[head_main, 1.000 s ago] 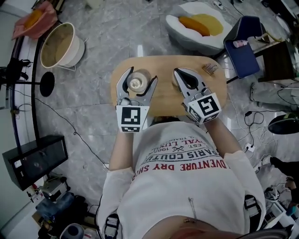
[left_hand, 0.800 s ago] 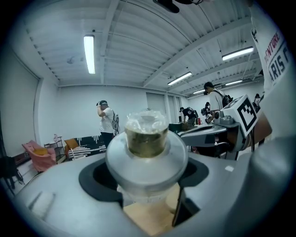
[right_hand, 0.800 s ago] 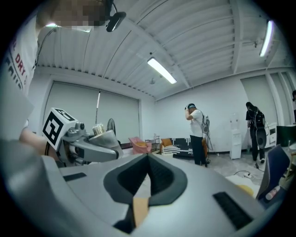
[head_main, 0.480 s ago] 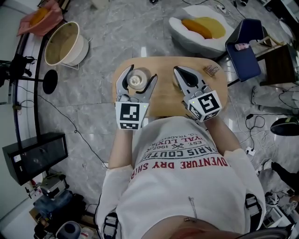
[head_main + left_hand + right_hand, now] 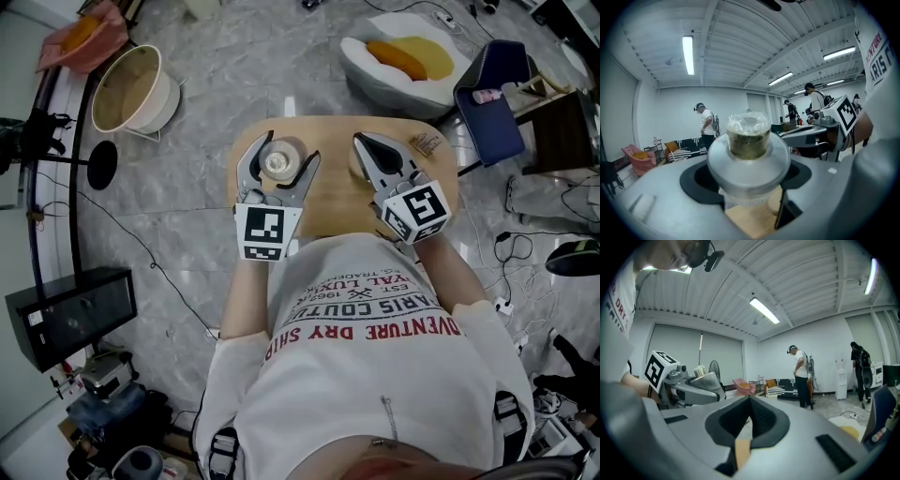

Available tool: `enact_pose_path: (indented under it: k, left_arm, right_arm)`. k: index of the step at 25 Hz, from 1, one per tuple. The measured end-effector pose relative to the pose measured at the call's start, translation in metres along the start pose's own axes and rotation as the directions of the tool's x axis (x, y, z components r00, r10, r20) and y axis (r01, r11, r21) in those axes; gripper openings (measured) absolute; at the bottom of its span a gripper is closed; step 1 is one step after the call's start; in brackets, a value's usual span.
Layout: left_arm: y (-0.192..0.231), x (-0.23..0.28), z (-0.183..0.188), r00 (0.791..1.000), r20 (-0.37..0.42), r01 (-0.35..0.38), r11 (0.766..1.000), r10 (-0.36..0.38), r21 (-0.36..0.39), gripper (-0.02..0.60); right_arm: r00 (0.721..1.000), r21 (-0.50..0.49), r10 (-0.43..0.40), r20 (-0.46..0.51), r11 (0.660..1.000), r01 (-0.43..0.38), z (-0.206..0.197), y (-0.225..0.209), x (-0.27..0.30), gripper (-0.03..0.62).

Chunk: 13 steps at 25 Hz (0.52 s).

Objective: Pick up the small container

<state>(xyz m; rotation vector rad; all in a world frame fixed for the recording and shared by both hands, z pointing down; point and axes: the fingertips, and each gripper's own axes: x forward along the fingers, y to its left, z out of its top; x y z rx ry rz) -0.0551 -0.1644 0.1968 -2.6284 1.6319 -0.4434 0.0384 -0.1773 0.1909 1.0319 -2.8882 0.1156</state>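
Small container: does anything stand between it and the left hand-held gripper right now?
Nothing visible does. The small clear round container already stands between the jaws of the left hand-held gripper on the oval wooden table. Only the container is in that gap.

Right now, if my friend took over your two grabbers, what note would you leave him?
Left gripper: jaws on both sides of the small container, and they seem to press on its rim.
Right gripper: shut, nothing in it, over the table.
Container: upright, over the left part of the table. I cannot tell whether it is off the wood yet.
Done: the reach, and probably the grip.
Left: lift it straight up and keep it level.
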Motion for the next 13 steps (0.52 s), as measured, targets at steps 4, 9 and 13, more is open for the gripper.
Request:
enact_pose_path:
  k: [4,9,13]
  left_arm:
    - [0.0014,-0.0007,-0.0013,1.000,0.000,0.006,1.000,-0.006,-0.005,0.342]
    - [0.0007,0.0041,-0.0045,1.000,-0.003,0.012,1.000,-0.012,-0.014,0.342]
    - [0.0014,0.0045,-0.0058,1.000,-0.009,0.017,1.000,-0.017,-0.014,0.342]
  right_arm:
    - [1.000,0.005,0.015,-0.011,1.000,-0.015,-0.0007,0.0053,0.0041,-0.005]
    - [1.000,-0.006,0.000,-0.019,1.000,0.000,-0.0049,0.0004,0.0037,-0.005]
    - [0.999,0.001,-0.030,-0.021,1.000,0.030,-0.0049,-0.0032,0.0025,-0.005]
